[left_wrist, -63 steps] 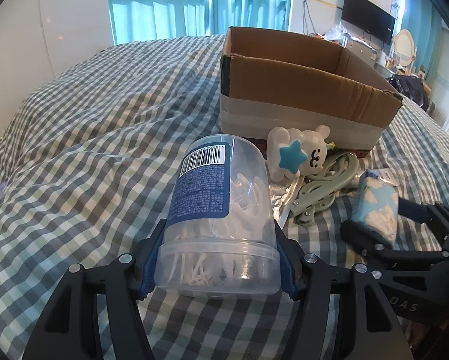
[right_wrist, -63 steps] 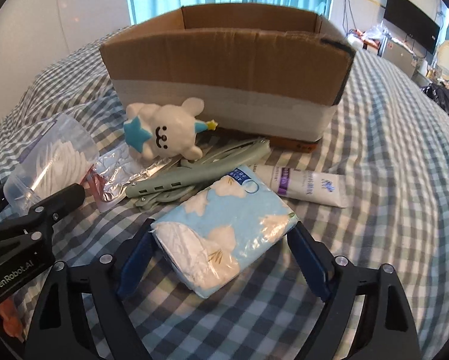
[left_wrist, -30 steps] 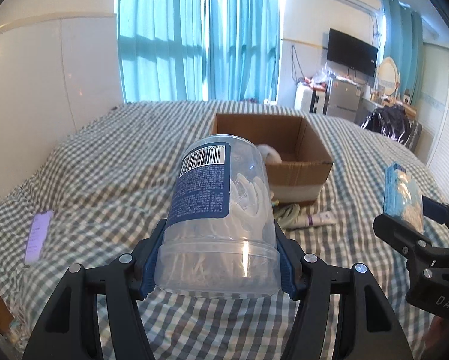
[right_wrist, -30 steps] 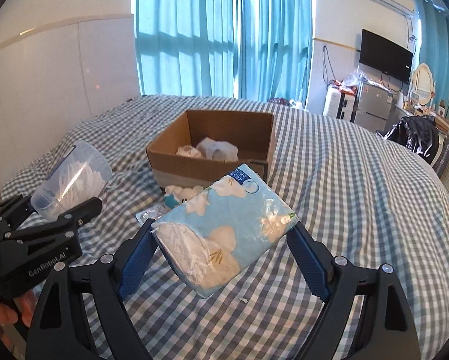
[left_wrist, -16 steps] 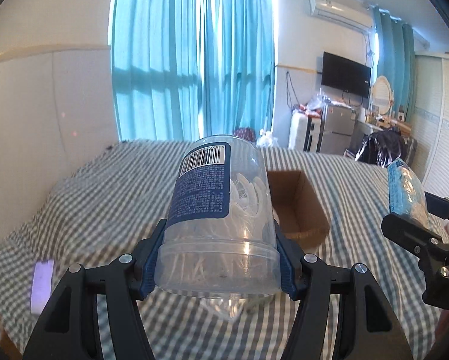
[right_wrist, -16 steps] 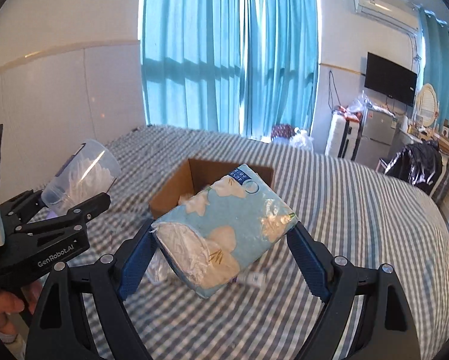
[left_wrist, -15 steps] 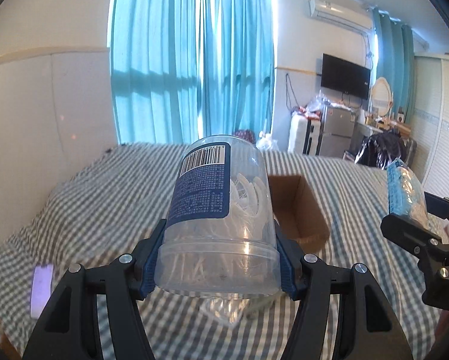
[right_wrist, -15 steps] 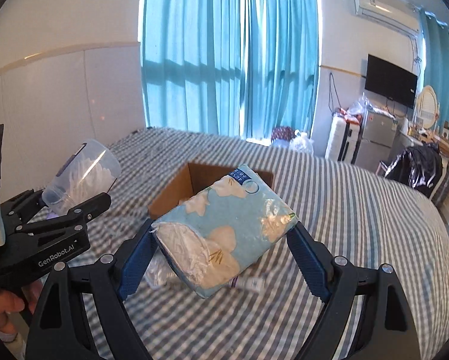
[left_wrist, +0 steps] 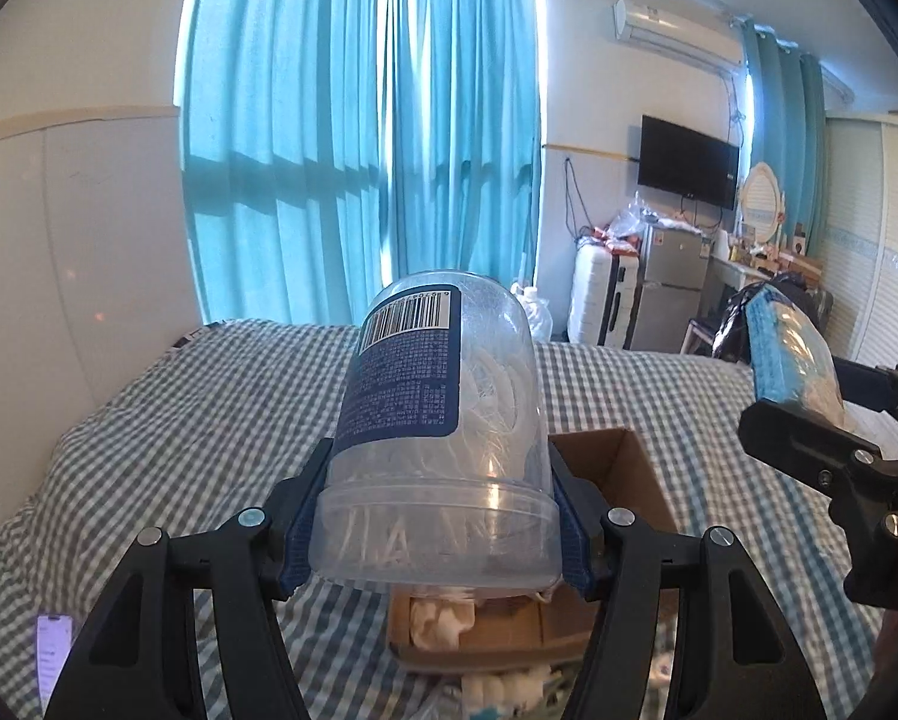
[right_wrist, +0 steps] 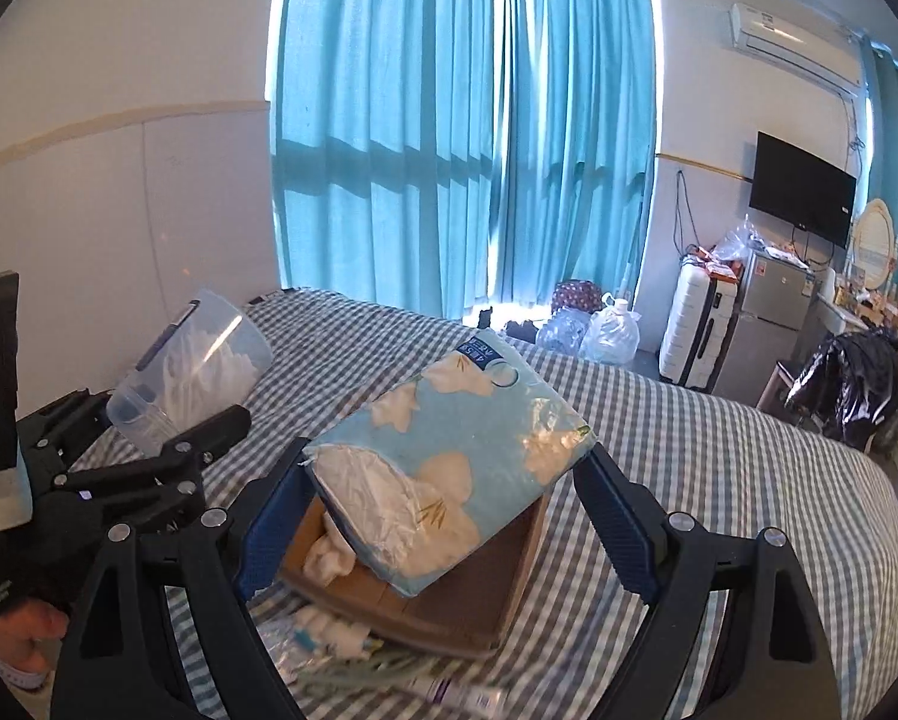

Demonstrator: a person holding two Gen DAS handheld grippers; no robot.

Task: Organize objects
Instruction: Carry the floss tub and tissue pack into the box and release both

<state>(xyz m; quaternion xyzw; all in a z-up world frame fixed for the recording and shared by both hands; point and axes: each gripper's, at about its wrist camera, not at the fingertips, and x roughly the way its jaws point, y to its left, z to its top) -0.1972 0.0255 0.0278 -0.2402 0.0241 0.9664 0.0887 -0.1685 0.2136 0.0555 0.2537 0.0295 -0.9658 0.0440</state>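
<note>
My left gripper (left_wrist: 437, 525) is shut on a clear plastic jar (left_wrist: 443, 438) of white floss picks with a blue label; it also shows in the right wrist view (right_wrist: 194, 375). My right gripper (right_wrist: 443, 516) is shut on a light blue tissue pack (right_wrist: 454, 468) with white clouds, which also shows in the left wrist view (left_wrist: 793, 360). Both are held high above an open cardboard box (left_wrist: 628, 468) on the checked bed; the box (right_wrist: 508, 594) holds white crumpled items.
Loose items lie on the bed in front of the box: a white plush toy (right_wrist: 335, 630) and a tube (right_wrist: 449, 690), both blurred. A purple phone (left_wrist: 50, 657) lies at the bed's left edge. Curtains, a fridge and a suitcase stand behind.
Both grippers have come nearer over the box with their loads; the box now sits lower and closer in both views. The grips are unchanged.
</note>
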